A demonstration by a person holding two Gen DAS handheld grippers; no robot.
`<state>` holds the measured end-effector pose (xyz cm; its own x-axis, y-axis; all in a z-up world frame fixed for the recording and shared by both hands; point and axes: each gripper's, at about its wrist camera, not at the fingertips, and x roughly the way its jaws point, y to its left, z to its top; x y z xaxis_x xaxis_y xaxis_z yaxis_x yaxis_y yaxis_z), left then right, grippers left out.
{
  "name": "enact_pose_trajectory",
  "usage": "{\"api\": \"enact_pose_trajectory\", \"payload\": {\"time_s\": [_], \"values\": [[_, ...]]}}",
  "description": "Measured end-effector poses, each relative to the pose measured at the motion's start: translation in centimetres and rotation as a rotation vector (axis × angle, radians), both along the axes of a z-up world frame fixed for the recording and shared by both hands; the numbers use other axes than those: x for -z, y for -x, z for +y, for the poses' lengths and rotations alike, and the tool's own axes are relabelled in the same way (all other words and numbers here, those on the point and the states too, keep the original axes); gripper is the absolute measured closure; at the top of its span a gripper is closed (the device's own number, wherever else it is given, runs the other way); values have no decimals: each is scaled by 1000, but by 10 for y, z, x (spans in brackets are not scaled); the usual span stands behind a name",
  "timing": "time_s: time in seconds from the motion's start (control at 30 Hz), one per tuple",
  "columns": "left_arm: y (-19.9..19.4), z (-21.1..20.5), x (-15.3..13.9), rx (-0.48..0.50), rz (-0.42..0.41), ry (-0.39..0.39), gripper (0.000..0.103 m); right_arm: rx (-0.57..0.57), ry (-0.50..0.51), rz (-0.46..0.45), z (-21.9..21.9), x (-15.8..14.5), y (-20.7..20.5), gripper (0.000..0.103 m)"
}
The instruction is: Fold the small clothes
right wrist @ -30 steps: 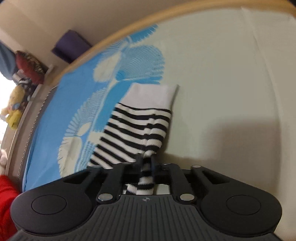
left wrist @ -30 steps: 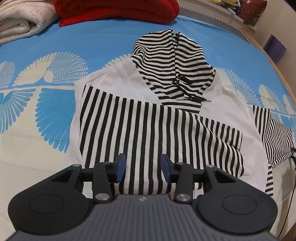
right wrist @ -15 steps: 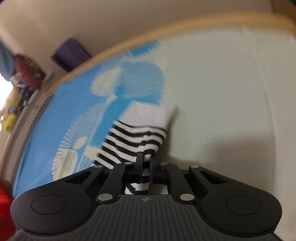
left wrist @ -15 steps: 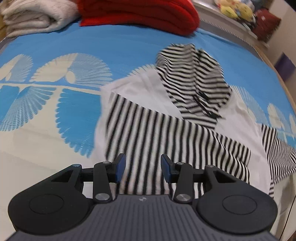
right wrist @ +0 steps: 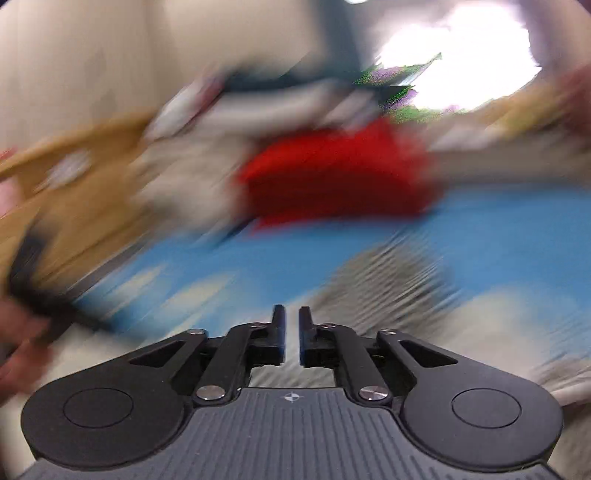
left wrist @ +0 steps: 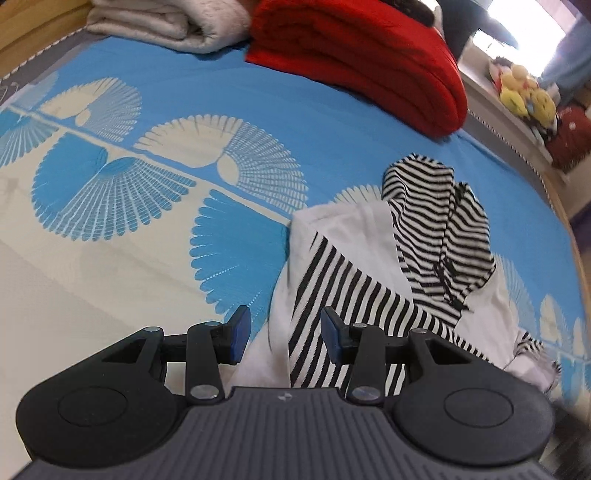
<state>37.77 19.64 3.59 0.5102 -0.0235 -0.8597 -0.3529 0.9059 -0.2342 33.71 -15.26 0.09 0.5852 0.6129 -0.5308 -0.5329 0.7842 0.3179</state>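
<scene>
A bed fills the left view, covered by a bright blue sheet with cream fan shapes and a plain cream band along its near side. At the far edge of the bed lie a folded red blanket and, just beside it, a folded cream blanket. Past the far right corner, yellow soft toys sit on a ledge under a bright window. No writing can be read anywhere.

The hoodie lies flat on the bed, toward its right side. It is white with black stripes. The striped hood points toward the red blanket, and a striped panel is folded across the white body. A striped bit of sleeve pokes out near the right edge.

The left tool hangs over the near end of the hoodie, its blue-padded fingers wide apart with nothing between them.

The right view is very blurry. The red blanket and blue sheet show as smears. The right tool has its fingers a narrow gap apart, holding nothing.
</scene>
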Motion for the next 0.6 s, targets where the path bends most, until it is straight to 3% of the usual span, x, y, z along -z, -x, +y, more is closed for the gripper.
{"api": "enact_pose_trajectory", "payload": {"time_s": [0.03,0.1,0.13,0.2,0.3,0.4,0.47,0.6], "values": [[0,2,-1,-3,-2,13,57,-63,22,92,19,12,4,78],[1,3,-1,-2,-3,26,57,-116,146,246,46,34,10,76],[1,3,-1,-1,-3,30,57,-73,227,286,50,39,13,76],[2,1,-2,3,-5,37,57,36,251,333,38,36,15,74],[1,-1,-1,9,-4,37,57,292,135,334,-21,21,9,69],[0,-4,2,15,4,35,57,627,141,333,-90,28,1,52],[-1,-9,4,23,9,28,57,832,88,402,-142,47,-5,52],[-5,-18,8,41,18,11,57,1052,-49,531,-199,88,0,52]]}}
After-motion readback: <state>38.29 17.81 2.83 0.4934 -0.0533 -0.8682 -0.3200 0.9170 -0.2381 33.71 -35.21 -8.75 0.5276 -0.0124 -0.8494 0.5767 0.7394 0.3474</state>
